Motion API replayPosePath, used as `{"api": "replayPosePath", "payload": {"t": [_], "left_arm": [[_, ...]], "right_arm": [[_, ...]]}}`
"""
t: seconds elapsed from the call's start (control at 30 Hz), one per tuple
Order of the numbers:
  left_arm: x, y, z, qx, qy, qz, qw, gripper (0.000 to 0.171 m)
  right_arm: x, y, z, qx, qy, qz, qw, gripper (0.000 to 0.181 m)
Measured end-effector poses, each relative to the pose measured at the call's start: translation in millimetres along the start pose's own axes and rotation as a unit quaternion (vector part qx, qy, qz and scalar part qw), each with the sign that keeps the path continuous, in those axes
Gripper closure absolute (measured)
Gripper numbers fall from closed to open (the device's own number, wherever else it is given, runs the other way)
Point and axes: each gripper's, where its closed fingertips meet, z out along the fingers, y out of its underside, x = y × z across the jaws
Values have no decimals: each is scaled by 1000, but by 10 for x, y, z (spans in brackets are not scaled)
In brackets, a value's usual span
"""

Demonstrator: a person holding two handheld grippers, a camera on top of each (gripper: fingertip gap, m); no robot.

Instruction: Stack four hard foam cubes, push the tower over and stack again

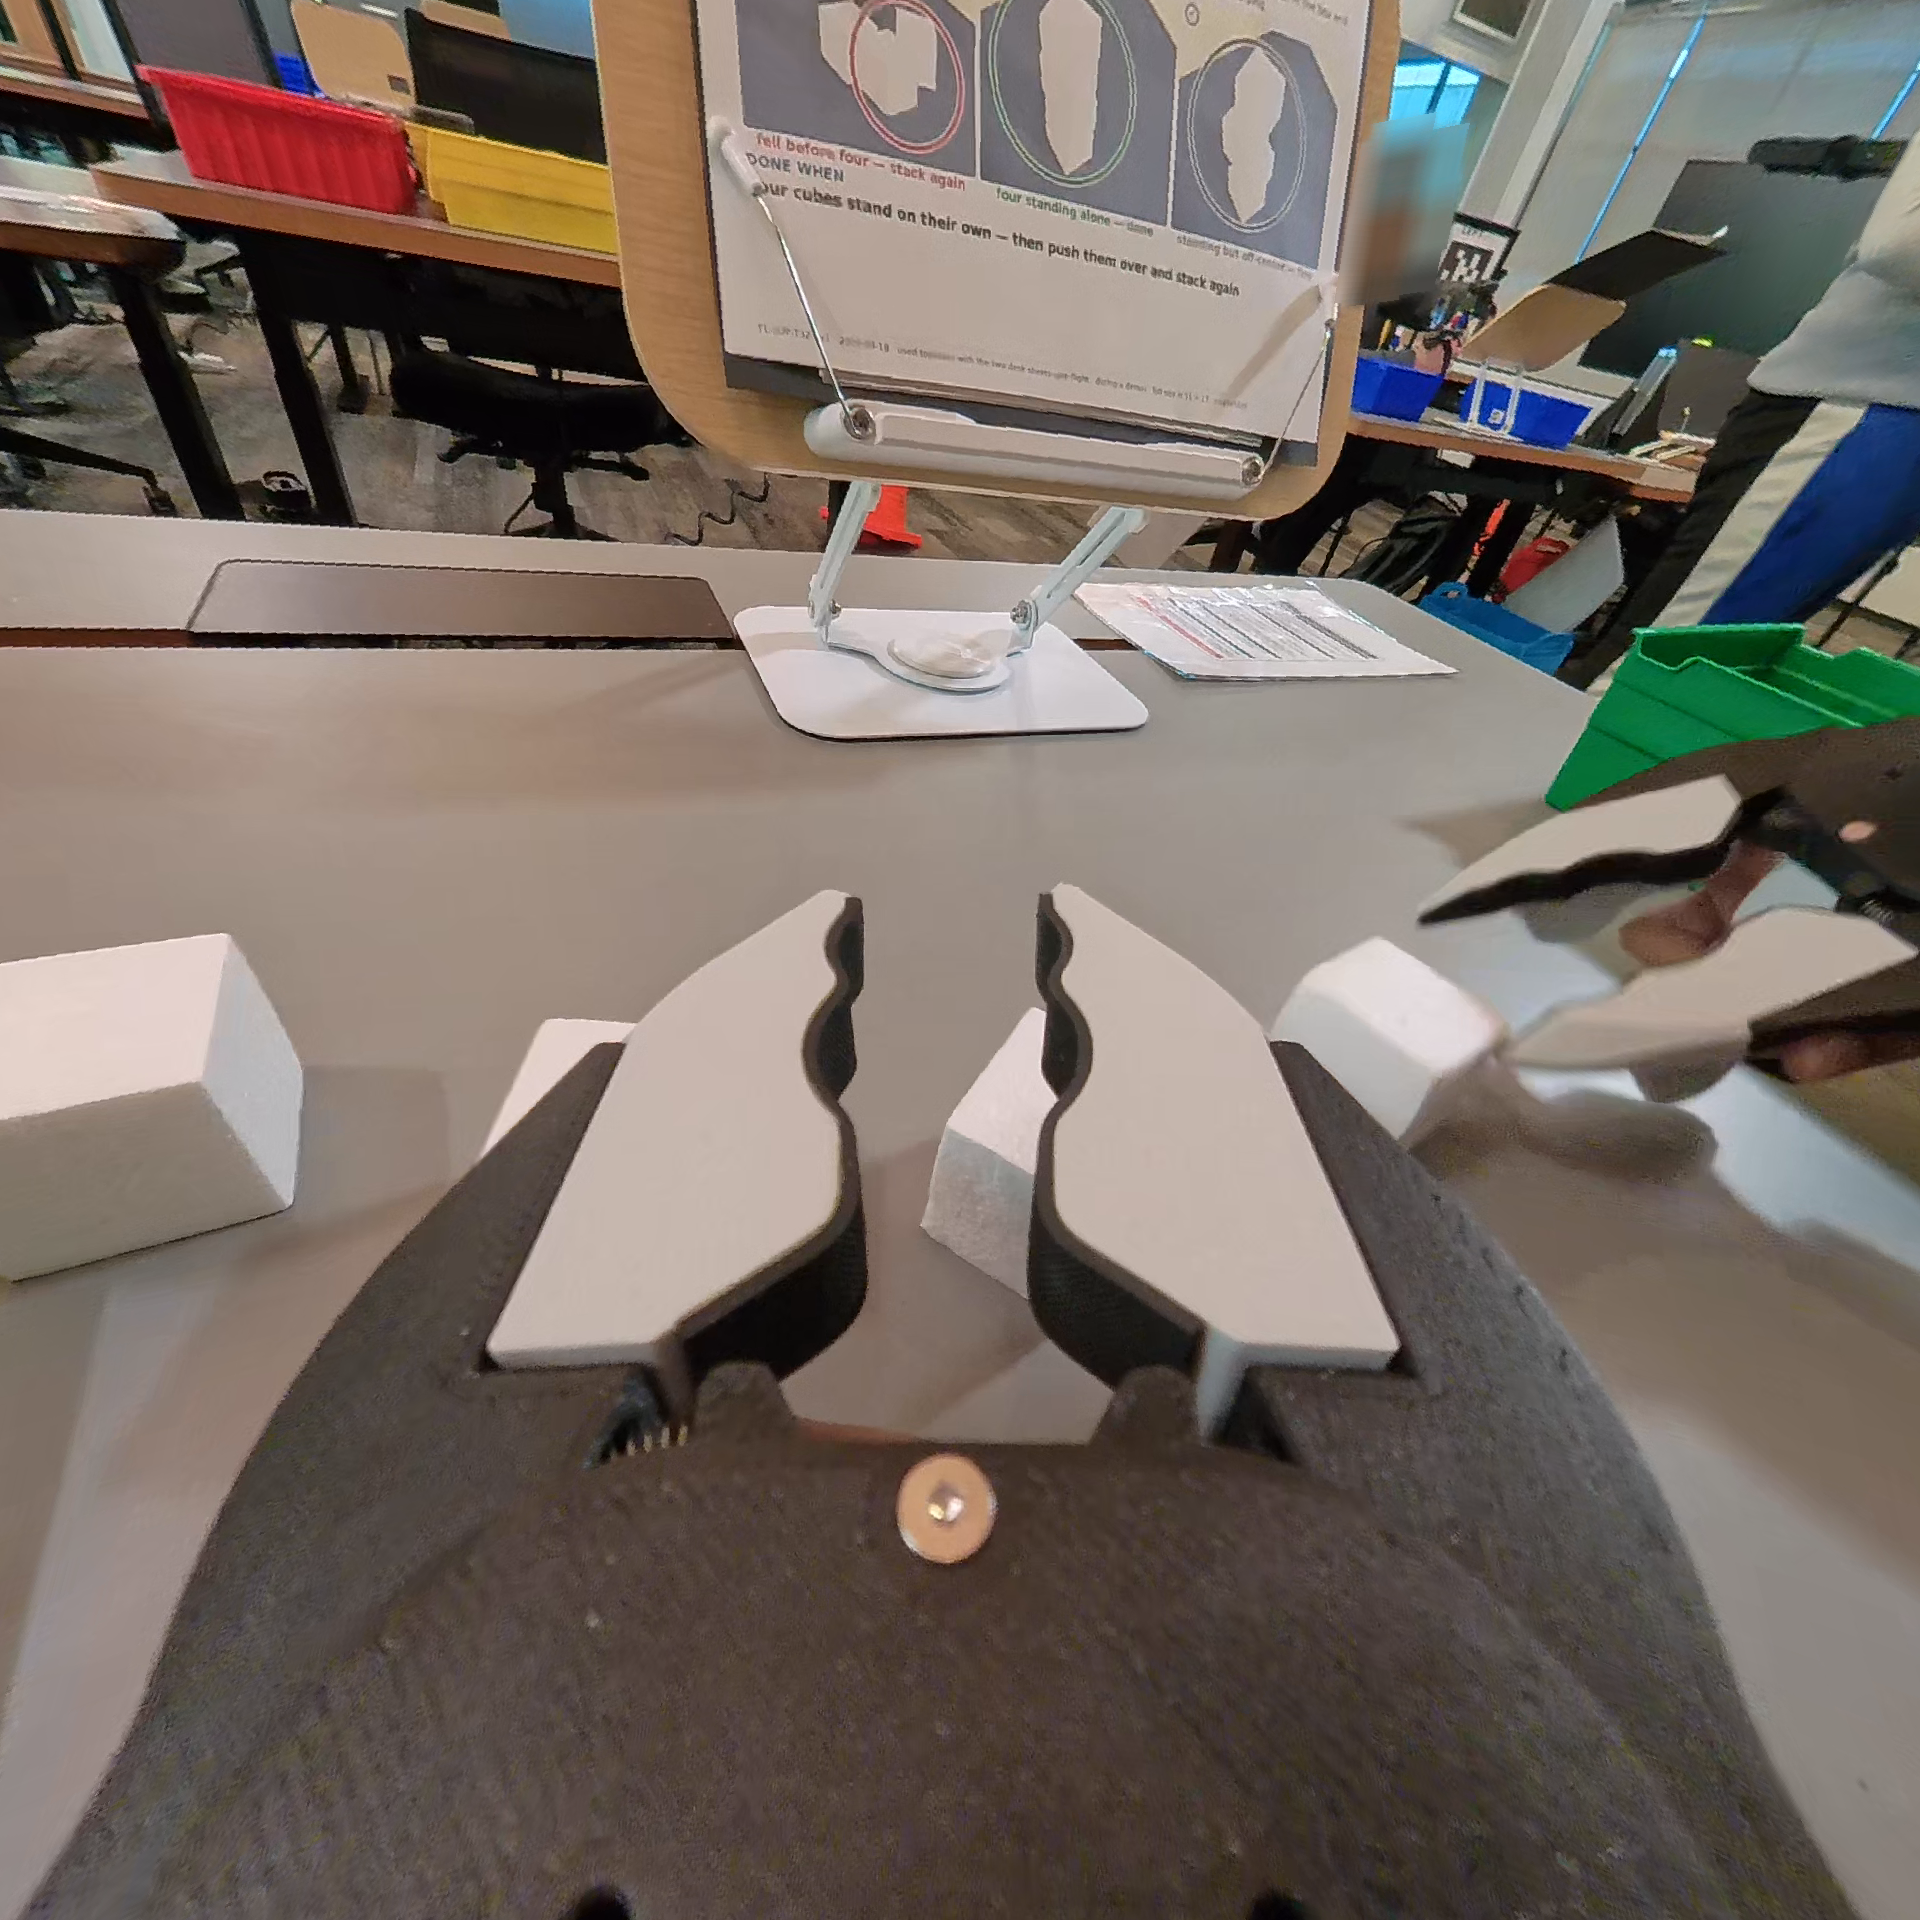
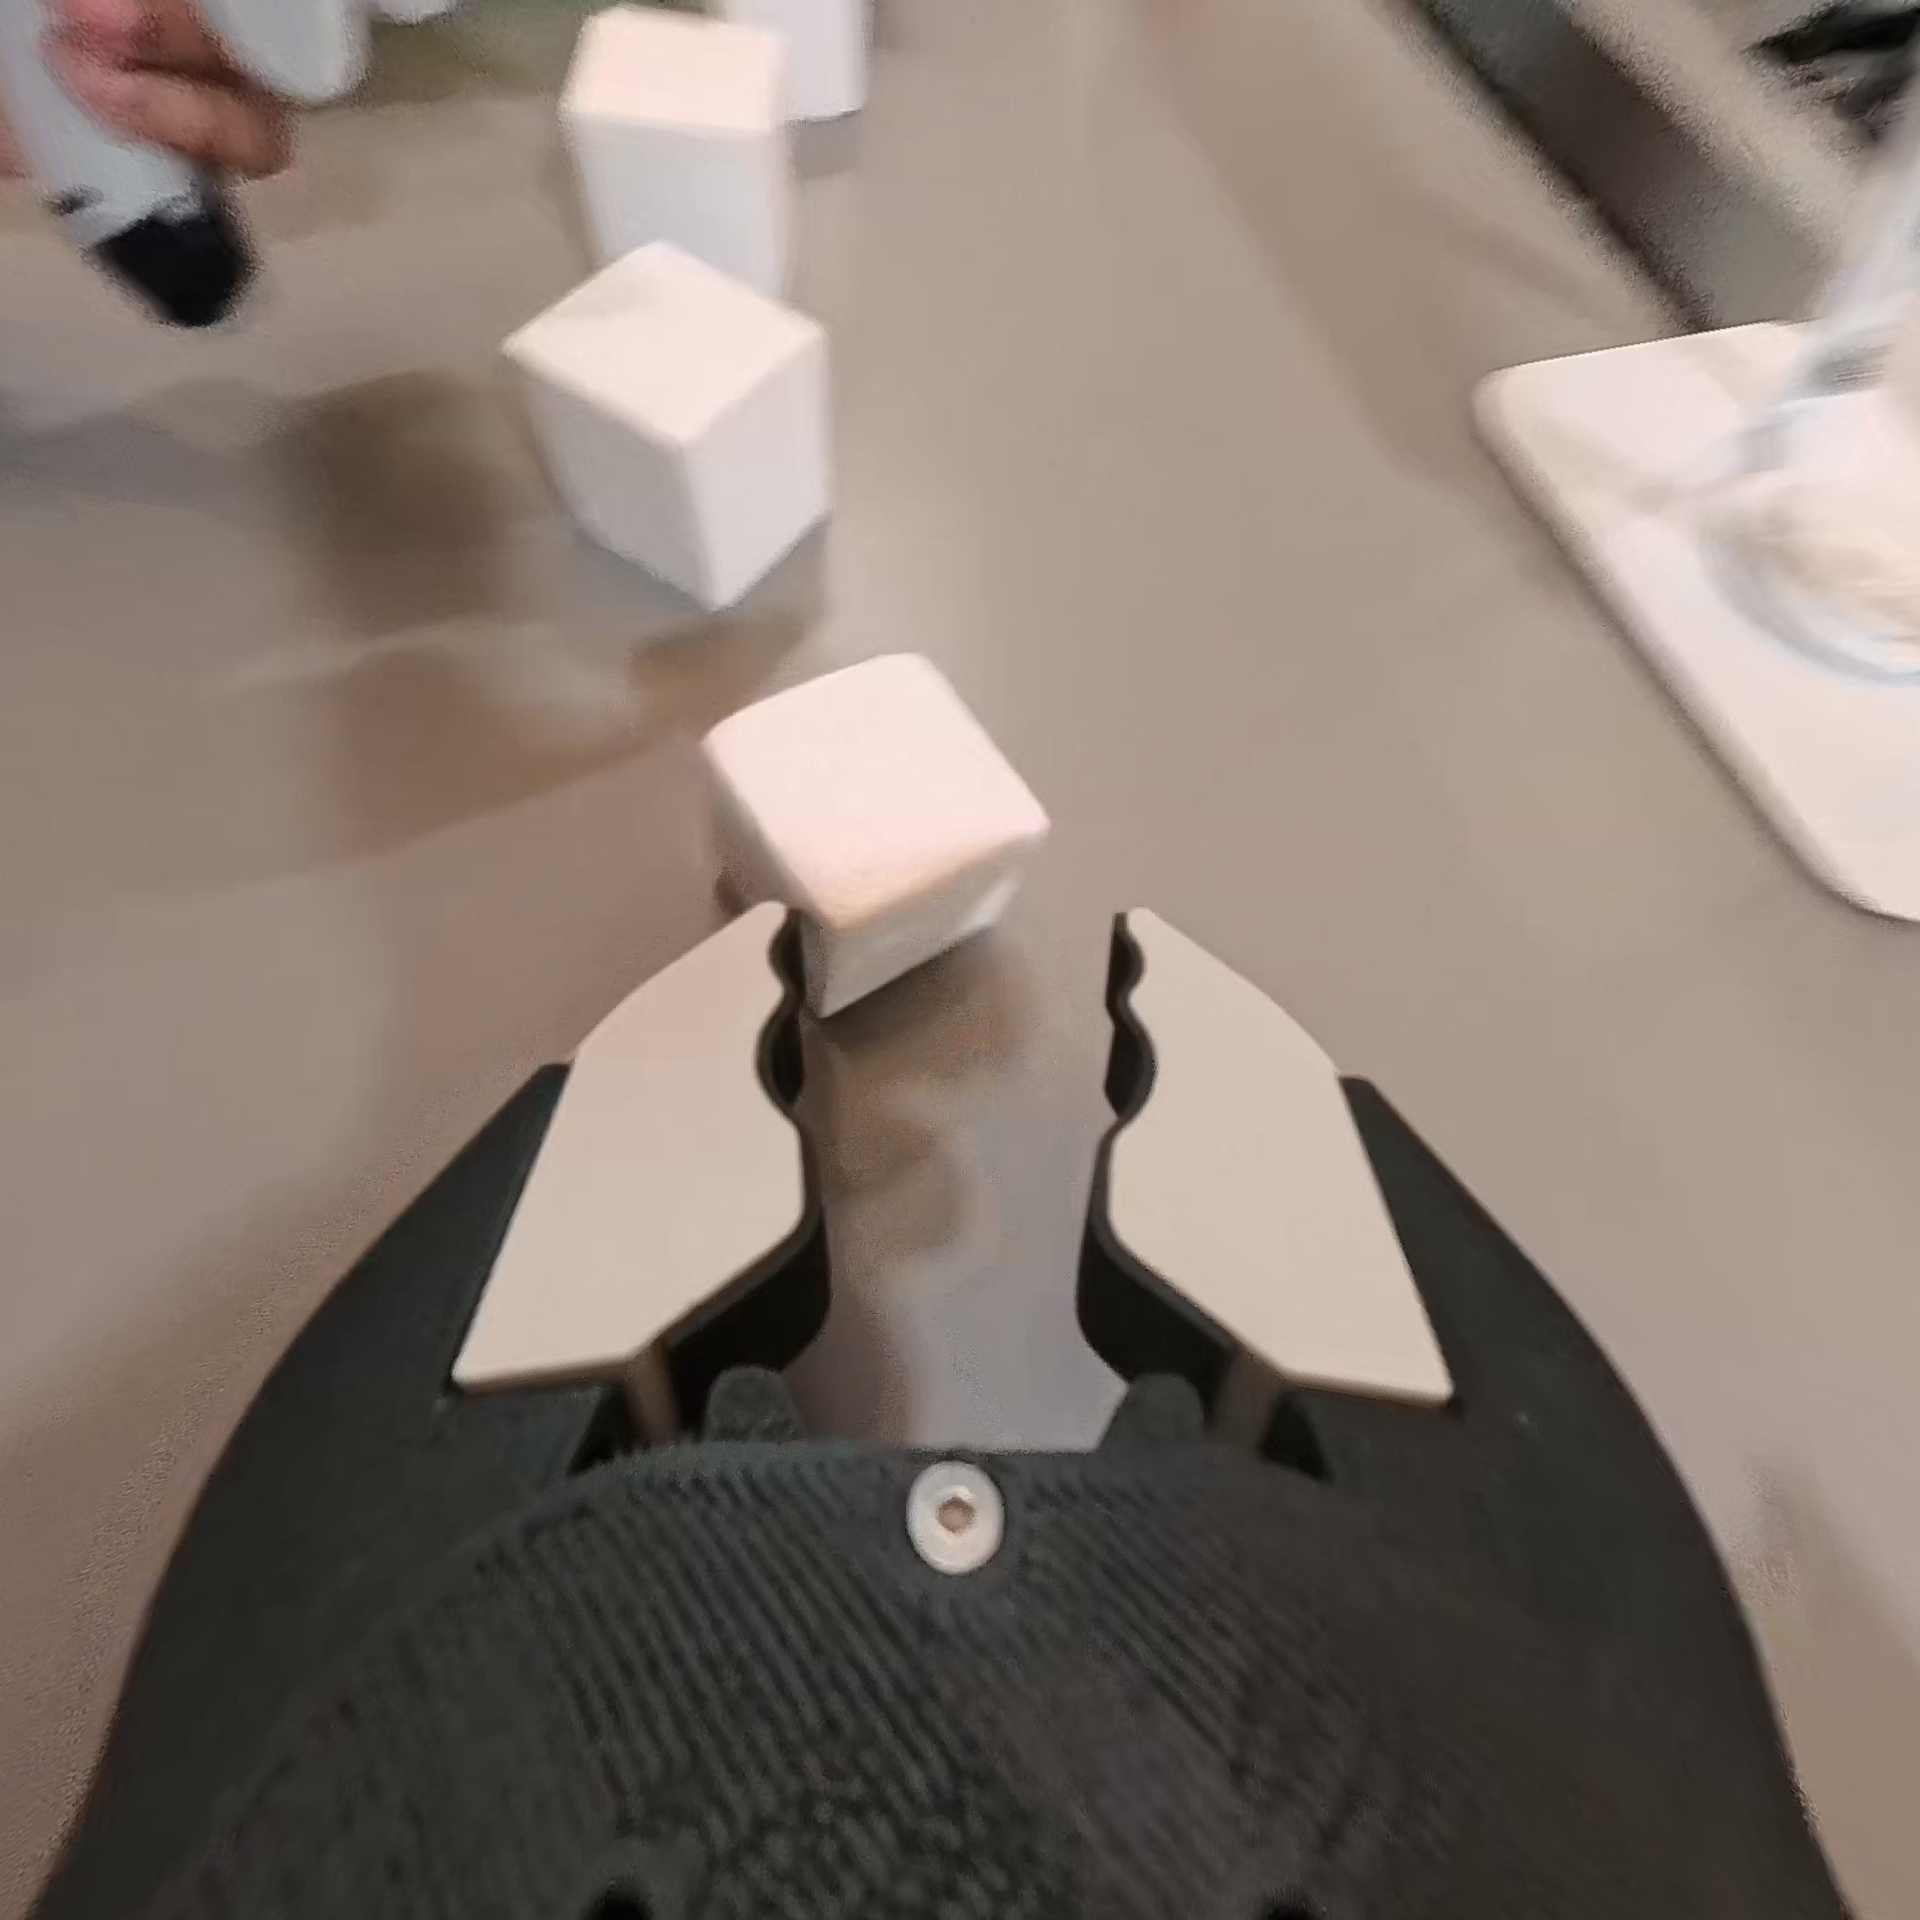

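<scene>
Several white foam cubes lie apart on the grey table [image 1: 416, 831], none stacked. My left gripper [image 1: 948, 914] is open and empty, low over the table. One cube [image 1: 987, 1153] lies under it beside the right finger, another [image 1: 561, 1070] is half hidden behind the left finger, and a third [image 1: 135, 1091] sits at far left. My right gripper [image 2: 951, 925] is open, with a cube [image 2: 873, 800] just ahead of its tips, close to the left fingertip. That cube [image 1: 1382, 1029] and the right gripper [image 1: 1475, 987] also show in the left wrist view. Farther cubes [image 2: 675, 416] [image 2: 675, 145] stand beyond.
A document stand with a white base plate [image 1: 935, 675] [image 2: 1714, 582] stands at the table's middle back. A green bin [image 1: 1745, 707] and a laminated sheet [image 1: 1257, 629] lie at back right. A person [image 1: 1818, 468] stands beyond the table's right edge. Between my left fingertips and the cube [image 1: 987, 1153] there is roughly 7 cm.
</scene>
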Motion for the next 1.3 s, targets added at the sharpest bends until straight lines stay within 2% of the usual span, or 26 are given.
{"api": "replayPosePath", "payload": {"t": [0.07,0.13,0.2,0.23,0.3,0.43,0.57,0.7,0.77,0.83,0.93,1.07,1.2,1.3], "left_arm": [[-59,-60,-27,16,-20,4,1000,141],[-133,-108,-50,30,-40,1,999,142],[-169,-110,-57,31,-43,-9,999,141],[-167,-92,-53,25,-38,-15,999,140],[-165,-77,-52,21,-32,-25,999,140],[-153,-78,-66,22,-29,-23,999,140],[-135,-69,-59,20,-25,-24,999,140],[-105,-48,-39,14,-21,-19,999,140],[-90,-41,-35,13,-19,-16,1000,140],[-82,-34,-32,11,-19,-11,1000,140],[-74,-27,-27,9,-19,-7,1000,140],[-71,-10,-12,6,-18,-2,1000,140],[-79,-10,-11,5,-21,6,1000,140],[-65,-11,-43,6,-20,6,1000,140]], "right_arm": [[335,-149,-201,46,76,38,995,122],[570,-336,-446,115,112,106,981,114],[574,-514,-581,169,98,155,968,112],[529,-554,-568,172,86,167,967,110],[394,-556,-429,154,60,169,972,106],[293,-331,-135,86,67,150,983,106],[173,-321,-52,87,54,172,980,107],[129,-134,114,39,62,128,989,107],[133,-39,169,21,60,112,992,115],[139,-7,173,15,53,98,994,128],[117,-88,76,39,32,81,995,129],[-33,-164,-56,67,-32,55,996,129],[-159,-104,-48,55,-84,38,994,129],[-206,-47,-10,36,-87,26,995,129]]}}
